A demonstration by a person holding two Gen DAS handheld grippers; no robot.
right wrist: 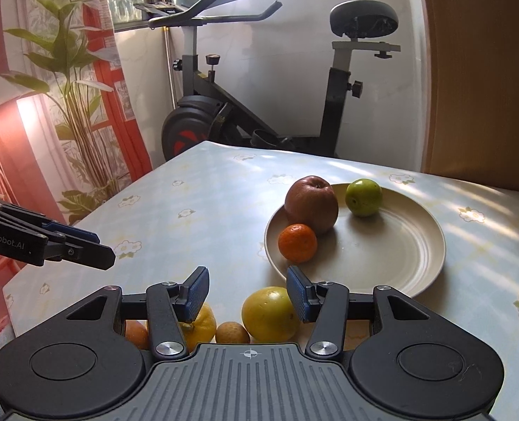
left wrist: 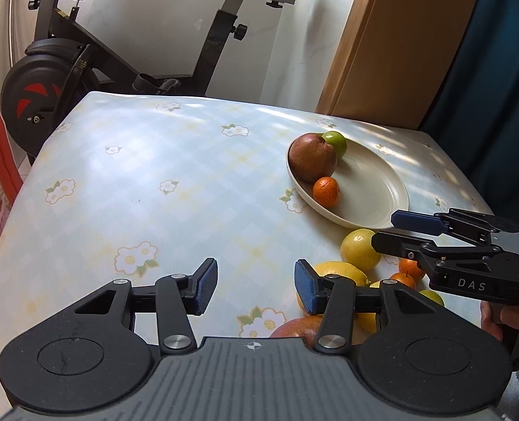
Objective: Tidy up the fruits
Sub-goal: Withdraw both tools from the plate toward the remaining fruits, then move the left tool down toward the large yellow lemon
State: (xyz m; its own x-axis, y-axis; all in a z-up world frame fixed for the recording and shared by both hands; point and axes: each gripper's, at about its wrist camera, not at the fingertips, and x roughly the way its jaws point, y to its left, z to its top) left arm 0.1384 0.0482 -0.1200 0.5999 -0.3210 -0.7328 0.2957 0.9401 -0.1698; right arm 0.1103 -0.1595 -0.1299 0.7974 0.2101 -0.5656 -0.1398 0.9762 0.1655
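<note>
Left view: left hand-held gripper (left wrist: 256,289) spread wide, holding nothing, over the flowered desk (left wrist: 147,189); plate (left wrist: 375,189) with fruit ahead to its right; exercise bike (left wrist: 84,66) beyond.
Right view: right hand-held gripper (right wrist: 248,293) wide, holding nothing; yellow fruit (right wrist: 270,314) just below its fingers; plate (right wrist: 393,245) ahead; curtain (right wrist: 48,87) far left.

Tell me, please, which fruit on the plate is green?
The small round green fruit at the beige plate's far edge; the large apple is reddish-brown, the mandarin orange.
</note>
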